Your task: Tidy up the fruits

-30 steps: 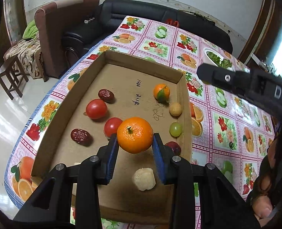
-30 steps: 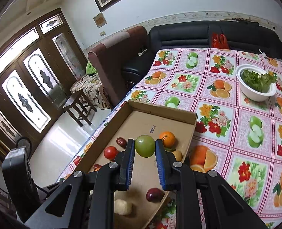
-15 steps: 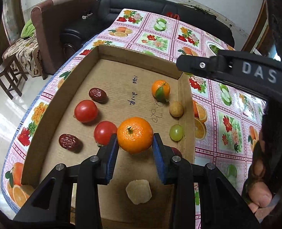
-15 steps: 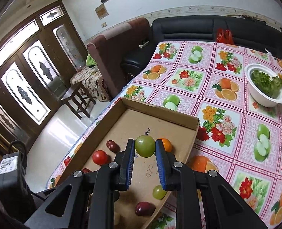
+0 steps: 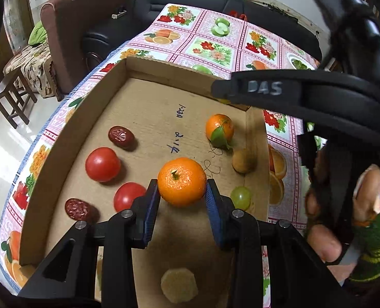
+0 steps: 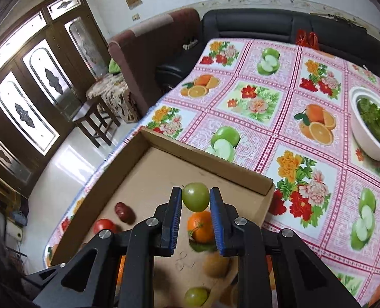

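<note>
My left gripper (image 5: 181, 197) is shut on an orange tangerine (image 5: 181, 181) and holds it above the floor of the cardboard tray (image 5: 92, 107). My right gripper (image 6: 196, 214) is shut on a green fruit (image 6: 195, 196) and holds it over the tray's far right part (image 6: 205, 157). In the tray lie a leafed tangerine (image 5: 219, 128), two red tomatoes (image 5: 102, 164), two dark red dates (image 5: 121, 135), a brown longan (image 5: 241, 157), a green grape (image 5: 240, 197) and a pale yellow fruit (image 5: 179, 285). The right gripper's body (image 5: 305, 97) crosses the left wrist view on the right.
The tray sits on a table with a fruit-print cloth (image 6: 267, 97). A white bowl of greens (image 6: 372, 125) stands at the right. A black sofa (image 6: 267, 23), a brown armchair (image 6: 148, 41) and a wooden stool (image 6: 94, 118) lie beyond the table's edges.
Both grippers have moved forward over the tray, each still holding its fruit. The right gripper has moved further across the left wrist view.
</note>
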A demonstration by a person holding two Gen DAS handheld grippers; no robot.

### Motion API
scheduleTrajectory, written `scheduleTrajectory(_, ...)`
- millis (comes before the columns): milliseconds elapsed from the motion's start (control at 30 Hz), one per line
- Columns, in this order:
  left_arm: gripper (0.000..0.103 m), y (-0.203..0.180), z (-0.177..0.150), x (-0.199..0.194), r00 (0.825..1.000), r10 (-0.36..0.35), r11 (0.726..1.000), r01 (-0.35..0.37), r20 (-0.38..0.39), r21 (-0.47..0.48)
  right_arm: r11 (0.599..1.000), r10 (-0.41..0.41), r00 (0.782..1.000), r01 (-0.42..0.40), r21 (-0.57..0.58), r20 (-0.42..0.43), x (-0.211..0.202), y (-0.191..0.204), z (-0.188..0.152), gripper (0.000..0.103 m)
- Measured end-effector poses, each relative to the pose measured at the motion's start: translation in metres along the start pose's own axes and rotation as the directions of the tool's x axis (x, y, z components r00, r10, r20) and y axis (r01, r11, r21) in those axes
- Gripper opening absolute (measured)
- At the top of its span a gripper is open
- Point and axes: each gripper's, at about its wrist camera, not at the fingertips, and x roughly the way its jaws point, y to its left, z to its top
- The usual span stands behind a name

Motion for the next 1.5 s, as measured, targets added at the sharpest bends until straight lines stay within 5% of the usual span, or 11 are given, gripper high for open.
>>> scheduleTrajectory(833,0.034,-0.020,0.006,0.023,0.998,0.023,0.999,-0.021,-0.060,0.039,0.999,0.020,0.996,-0.018,0.027,-0.089,0.043,-0.014,-0.005,0.026)
scheduleTrajectory(1300,0.034,-0.018,-0.001,0.014,0.997,0.022,1.000,-0.021,-0.068,0.016,0.998,0.041,0.999,-0.040,0.044,-0.031,0.019,-0.016,-0.007,0.047)
scheduleTrajectory(1500,0.044,-0.016,-0.007,0.006,0.999,0.011,1.000,-0.011,-0.044,0.009,0.998,0.045,0.999,-0.044,0.039,-0.026,0.009,-0.012,-0.013,0.048)
